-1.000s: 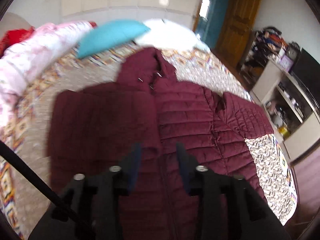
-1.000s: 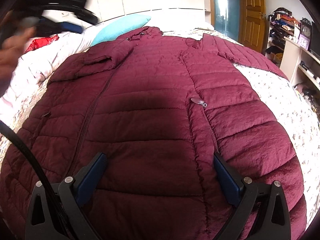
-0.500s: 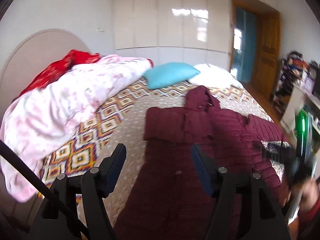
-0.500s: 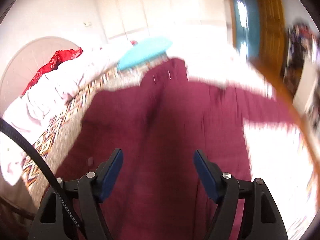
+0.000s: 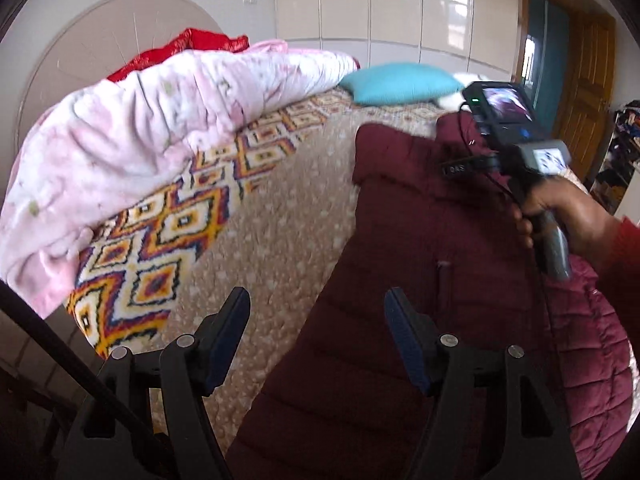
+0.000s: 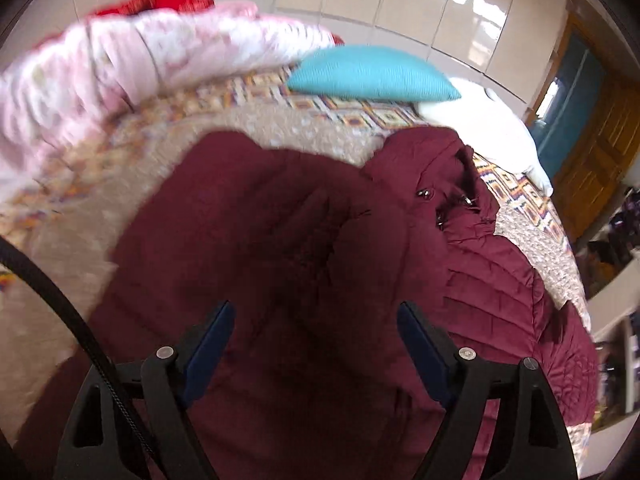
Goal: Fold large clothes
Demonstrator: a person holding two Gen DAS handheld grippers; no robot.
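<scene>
A dark red quilted jacket (image 5: pixel 420 220) lies spread front-up on the bed, its hood (image 6: pixel 440 160) toward the pillows. My left gripper (image 5: pixel 317 296) hovers open over the jacket's left edge, one finger above the bedspread and one above the jacket, with nothing between the fingers. My right gripper (image 6: pixel 315 308) hangs above the jacket's (image 6: pixel 280 220) upper left part. Its jaws are opening, and only the fabric below shows between them. In the left wrist view a hand (image 5: pixel 568 216) holds the right gripper's handle over the jacket's chest.
A patterned bedspread (image 5: pixel 260 220) covers the bed. A pink quilt (image 5: pixel 140 120) is heaped on the left, with red cloth behind it. At the head lie a blue pillow (image 6: pixel 372 74) and a white pillow (image 6: pixel 492 120). A wooden door (image 5: pixel 588 80) and cluttered shelves (image 6: pixel 616 300) stand on the right.
The left gripper swung from above the jacket's middle to its left edge, and its jaws widened. The right gripper moved from the lower front up toward the left shoulder and hood, its jaws now narrower.
</scene>
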